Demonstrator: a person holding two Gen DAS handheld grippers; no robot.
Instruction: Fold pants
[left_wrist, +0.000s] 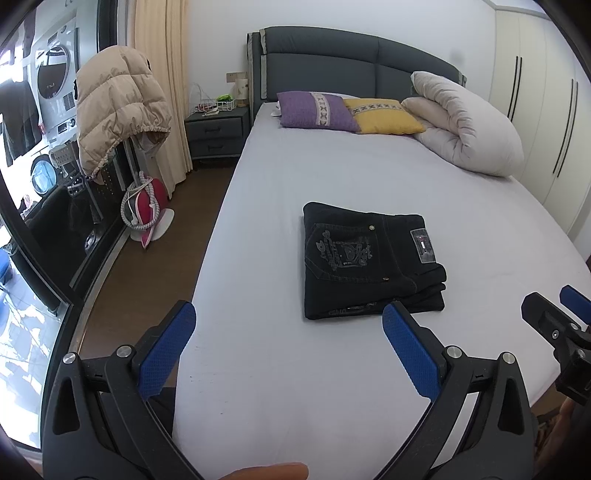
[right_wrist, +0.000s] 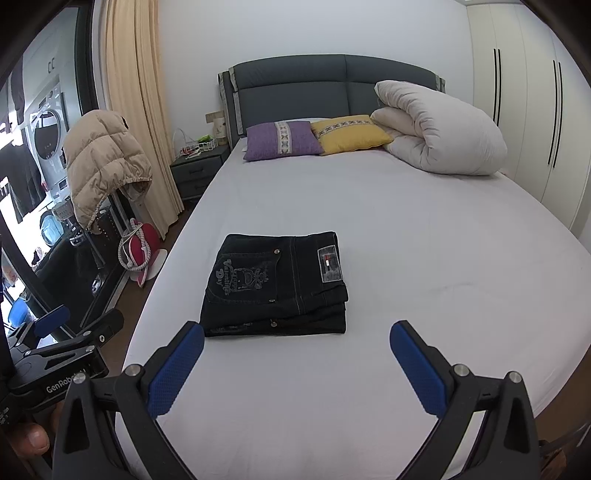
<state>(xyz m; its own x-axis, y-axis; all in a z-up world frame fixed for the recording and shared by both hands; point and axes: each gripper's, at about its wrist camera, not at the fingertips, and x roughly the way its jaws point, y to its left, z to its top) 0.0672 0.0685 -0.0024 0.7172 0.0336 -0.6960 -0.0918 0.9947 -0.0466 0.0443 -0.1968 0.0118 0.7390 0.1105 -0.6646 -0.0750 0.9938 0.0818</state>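
From my left gripper (left_wrist: 289, 317) I see both blue pads spread wide with nothing between them, hovering over the near part of the bed (left_wrist: 258, 221). The pants (left_wrist: 369, 262) lie just ahead of it and slightly to its right, folded into a compact dark stack on the pale sheet, back pocket and waistband patch facing up. The tip of that gripper's right finger sits just short of the stack's near edge, not touching it as far as I can tell.

My right gripper (right_wrist: 297, 330) is likewise spread apart and empty; from it the pants (right_wrist: 277, 284) sit ahead and to the left, near its left finger but clear of it. Each gripper shows up at the edge of the other's view (left one low at the left side in the right wrist view).

Far ahead of both, at the headboard (right_wrist: 295, 85), rest a purple pillow (right_wrist: 282, 140), a yellow pillow (right_wrist: 351, 134) and a rolled white duvet (right_wrist: 439, 133). Off to the left, a beige puffer jacket (left_wrist: 118, 107) hangs beside the curtain (left_wrist: 162, 92).
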